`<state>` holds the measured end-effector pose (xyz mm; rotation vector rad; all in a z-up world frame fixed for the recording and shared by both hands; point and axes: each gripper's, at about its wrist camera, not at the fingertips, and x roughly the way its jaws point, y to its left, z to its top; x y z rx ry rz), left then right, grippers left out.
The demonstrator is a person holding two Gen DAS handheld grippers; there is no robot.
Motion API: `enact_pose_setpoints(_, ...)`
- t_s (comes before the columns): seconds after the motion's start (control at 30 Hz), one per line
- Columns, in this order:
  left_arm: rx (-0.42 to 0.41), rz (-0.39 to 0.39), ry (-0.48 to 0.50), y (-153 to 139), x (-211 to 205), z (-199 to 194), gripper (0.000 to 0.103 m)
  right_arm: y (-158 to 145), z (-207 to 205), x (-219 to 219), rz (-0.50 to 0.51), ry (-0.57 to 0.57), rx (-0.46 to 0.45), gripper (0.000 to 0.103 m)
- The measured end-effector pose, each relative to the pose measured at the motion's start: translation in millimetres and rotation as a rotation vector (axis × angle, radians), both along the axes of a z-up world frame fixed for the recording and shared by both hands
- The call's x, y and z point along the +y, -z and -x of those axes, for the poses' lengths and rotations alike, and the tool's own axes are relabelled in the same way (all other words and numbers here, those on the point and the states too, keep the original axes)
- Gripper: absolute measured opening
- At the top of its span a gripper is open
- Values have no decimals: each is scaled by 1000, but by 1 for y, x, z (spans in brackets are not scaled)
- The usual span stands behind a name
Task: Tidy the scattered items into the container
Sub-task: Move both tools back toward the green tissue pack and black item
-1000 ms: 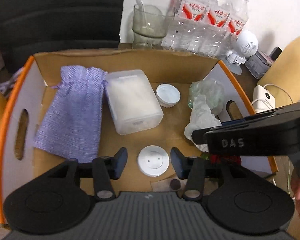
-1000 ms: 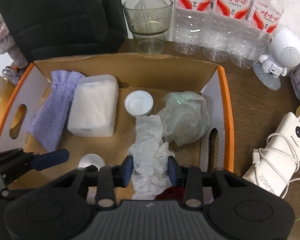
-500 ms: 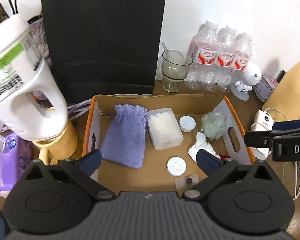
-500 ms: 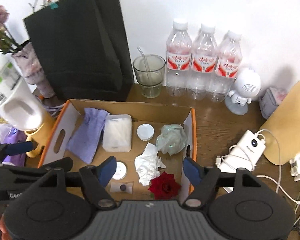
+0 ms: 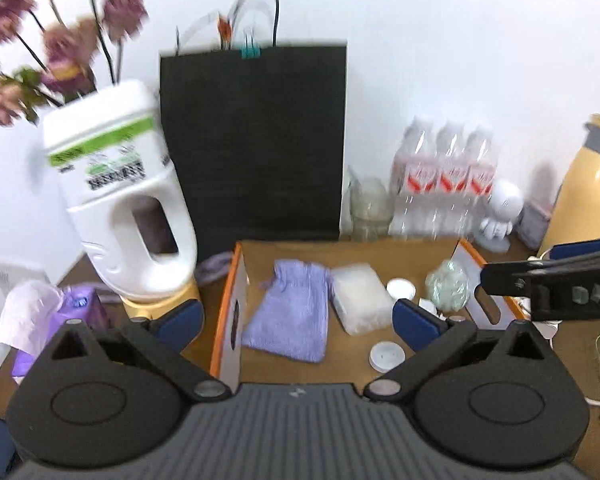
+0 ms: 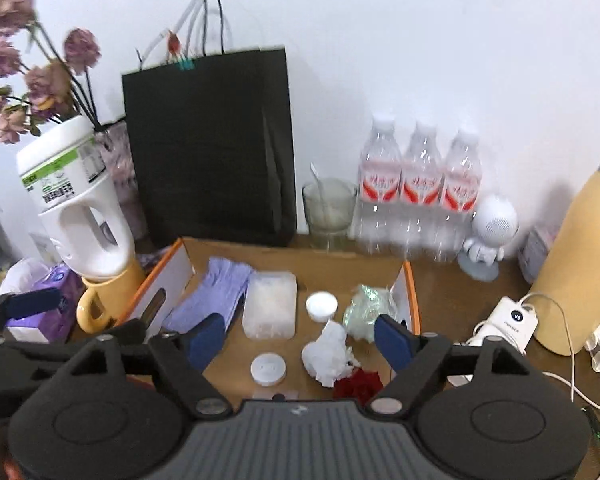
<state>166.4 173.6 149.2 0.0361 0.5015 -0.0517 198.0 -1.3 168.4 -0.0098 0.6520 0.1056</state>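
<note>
The open cardboard box (image 6: 182, 270) (image 5: 231, 320) with orange edges holds a purple cloth pouch (image 6: 216, 292) (image 5: 292, 316), a clear plastic tub (image 6: 270, 310) (image 5: 360, 298), a white cap (image 6: 321, 305), a white round disc (image 6: 268, 368) (image 5: 387, 356), crumpled white tissue (image 6: 328, 354), a greenish plastic wad (image 6: 366, 310) (image 5: 447, 289) and a red rose (image 6: 358, 384). My left gripper (image 5: 296, 318) and right gripper (image 6: 300, 338) are both wide open and empty, held high above the box's near side.
Behind the box stand a black paper bag (image 6: 212, 148), a glass cup (image 6: 330, 210) and three water bottles (image 6: 418, 196). A white jug (image 6: 74, 204) on a yellow mug (image 6: 100, 300) is left; a white charger (image 6: 508, 320) and yellow flask (image 6: 580, 264) are right.
Both grippers opened wide, letting go of the disc and the tissue, then rose and pulled back from the box. All items stay inside it.
</note>
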Motion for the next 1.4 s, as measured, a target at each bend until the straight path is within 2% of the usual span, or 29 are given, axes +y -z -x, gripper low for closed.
enact_pose_setpoints(0.13, -120, 47, -7, 20, 9, 34, 103, 23, 32, 11, 38, -6, -134, 82)
enact_pose_setpoints(0.2, -167, 58, -24, 25, 11, 47, 103, 37, 49, 12, 15, -10, -191, 82)
enact_pose_setpoints(0.33, -228, 60, -23, 35, 14, 58, 103, 60, 64, 8, -83, 0, -206, 83)
enact_pose_setpoints(0.47, -202, -11, 6, 41, 20, 62, 103, 74, 69, 7, -115, 7, -177, 83)
enact_pose_setpoints(0.57, -156, -43, 27, 58, 38, 79, 103, 86, 90, 10, -142, -35, -175, 83)
enact_pose_setpoints(0.6, -124, -47, 65, 65, 45, 85, 101, 91, 96, 14, -150, -72, -168, 83)
enact_pose_setpoints(0.7, -42, -66, 127, 89, 59, 102, 85, 107, 107, 38, -134, -180, -130, 81)
enact_pose_setpoints(0.73, -30, -74, 123, 95, 62, 107, 79, 114, 106, 49, -121, -201, -108, 80)
enact_pose_setpoints(0.83, 17, -78, 89, 111, 75, 117, 78, 129, 98, 74, -130, -223, -43, 72)
enact_pose_setpoints(0.93, 45, -56, 34, 120, 87, 122, 78, 142, 92, 94, -113, -240, -24, 72)
enact_pose_setpoints(1.03, 67, -29, 49, 124, 90, 123, 78, 153, 87, 109, -42, -220, -6, 71)
enact_pose_setpoints(1.1, 68, -44, 69, 125, 85, 121, 78, 156, 85, 112, -32, -207, -4, 64)
enact_pose_setpoints(1.13, 70, -37, 89, 126, 84, 120, 78, 157, 84, 113, -29, -197, -5, 53)
enact_pose_setpoints(1.2, 79, -15, 121, 126, 80, 116, 77, 156, 83, 109, -48, -196, -11, 52)
enact_pose_setpoints(1.27, 95, -2, 159, 128, 74, 112, 69, 151, 87, 102, -55, -183, -27, 47)
enact_pose_setpoints(1.33, 111, 3, 188, 129, 67, 107, 57, 140, 97, 91, -78, -178, -55, 46)
enact_pose_setpoints(1.4, 130, 20, 205, 131, 62, 101, 50, 128, 110, 77, -111, -185, -90, 45)
